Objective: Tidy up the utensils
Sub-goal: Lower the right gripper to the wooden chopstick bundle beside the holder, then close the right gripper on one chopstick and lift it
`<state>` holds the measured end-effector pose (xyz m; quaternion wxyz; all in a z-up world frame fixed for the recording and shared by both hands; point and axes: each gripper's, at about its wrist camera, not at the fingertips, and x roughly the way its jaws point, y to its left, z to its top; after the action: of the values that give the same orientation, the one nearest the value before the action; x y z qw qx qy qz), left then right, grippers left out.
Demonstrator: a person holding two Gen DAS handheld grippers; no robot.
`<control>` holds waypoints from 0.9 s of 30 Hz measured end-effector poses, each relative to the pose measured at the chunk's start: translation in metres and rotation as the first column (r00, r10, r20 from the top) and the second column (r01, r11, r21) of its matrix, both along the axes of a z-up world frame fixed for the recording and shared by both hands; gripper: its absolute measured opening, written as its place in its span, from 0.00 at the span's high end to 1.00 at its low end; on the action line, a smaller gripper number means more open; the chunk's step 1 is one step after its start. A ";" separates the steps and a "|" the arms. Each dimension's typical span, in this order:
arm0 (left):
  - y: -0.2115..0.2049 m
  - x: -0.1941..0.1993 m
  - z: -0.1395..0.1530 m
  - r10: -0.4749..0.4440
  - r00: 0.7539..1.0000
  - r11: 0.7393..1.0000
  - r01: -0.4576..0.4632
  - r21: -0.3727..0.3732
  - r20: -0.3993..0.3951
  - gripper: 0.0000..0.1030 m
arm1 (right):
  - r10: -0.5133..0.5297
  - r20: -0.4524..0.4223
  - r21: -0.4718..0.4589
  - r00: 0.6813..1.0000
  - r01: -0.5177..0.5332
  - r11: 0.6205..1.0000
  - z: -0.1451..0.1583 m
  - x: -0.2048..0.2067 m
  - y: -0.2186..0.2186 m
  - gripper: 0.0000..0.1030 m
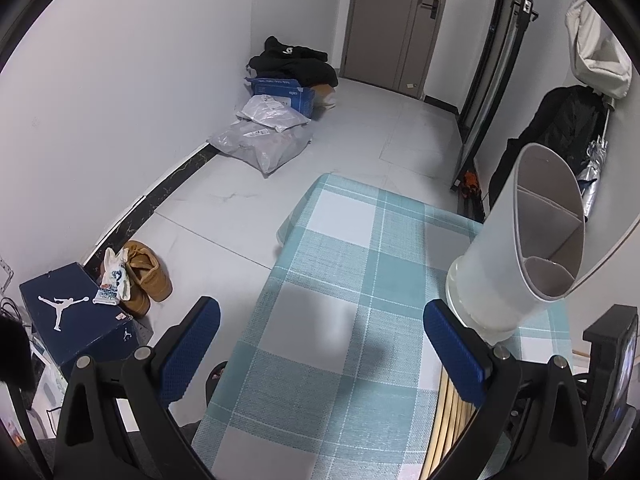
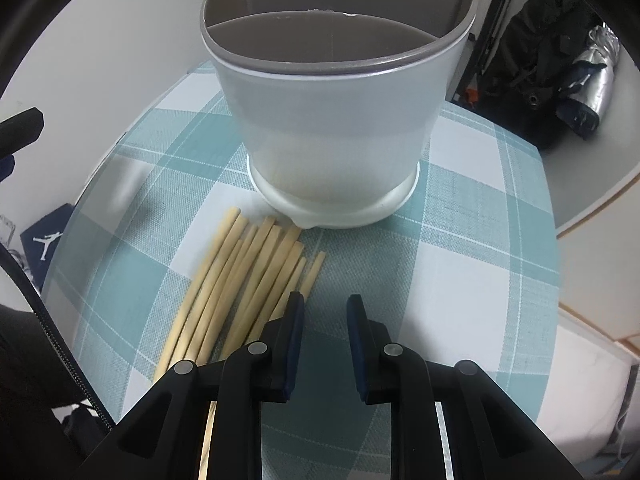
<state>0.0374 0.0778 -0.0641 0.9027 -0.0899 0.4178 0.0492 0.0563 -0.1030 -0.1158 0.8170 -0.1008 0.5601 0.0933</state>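
No chopsticks (image 2: 240, 284) are yet seen in the holder (image 2: 332, 120); the right gripper (image 2: 325, 308) is narrowed, apparently empty, the left gripper (image 1: 320, 320) spread wide.

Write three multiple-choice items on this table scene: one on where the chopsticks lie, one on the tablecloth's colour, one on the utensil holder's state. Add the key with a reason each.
1. Where do the chopsticks lie?
A. Inside the holder
B. On the tablecloth, in front of the holder's base
C. On the floor

2. What colour is the tablecloth?
A. Red stripes
B. Plain black
C. Teal and white check

3. What state is the utensil holder in?
A. Upright, compartments empty as far as visible
B. Tipped over
C. Packed with spoons

Key: 1 B, the bundle rests flat on the cloth beside the base. 2 C, teal and white squares cover the table. 3 A, it stands on its base and the visible dividers enclose nothing.
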 end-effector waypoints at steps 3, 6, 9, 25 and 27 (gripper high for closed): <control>0.000 0.001 0.001 -0.007 1.000 1.000 0.007 0.005 0.002 0.03 | 0.023 0.007 -0.005 1.000 -0.023 1.000 -0.001 0.004 0.003 0.86; 0.002 0.000 0.001 -0.003 1.000 1.000 0.003 0.002 -0.001 0.03 | 0.032 -0.001 -0.018 0.999 -0.032 0.999 -0.005 0.002 0.007 0.85; 0.005 0.001 0.001 0.010 1.000 1.000 -0.010 -0.008 -0.006 0.03 | 0.026 0.002 -0.007 1.000 -0.026 1.000 -0.003 0.004 0.005 0.85; -0.020 0.010 -0.041 -0.138 0.972 0.990 0.127 -0.067 -0.189 0.03 | -0.074 0.045 0.258 0.996 0.060 0.964 0.021 0.007 -0.055 0.96; -0.031 0.009 -0.047 -0.174 0.963 0.985 0.169 -0.041 -0.205 0.03 | -0.095 0.065 0.312 0.993 0.070 0.948 0.030 0.005 -0.066 0.96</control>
<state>0.0462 0.0468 -0.1106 0.8538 -0.0579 0.5167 -0.0248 0.0614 -0.1691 -0.0859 0.8474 0.0481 0.5096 0.1413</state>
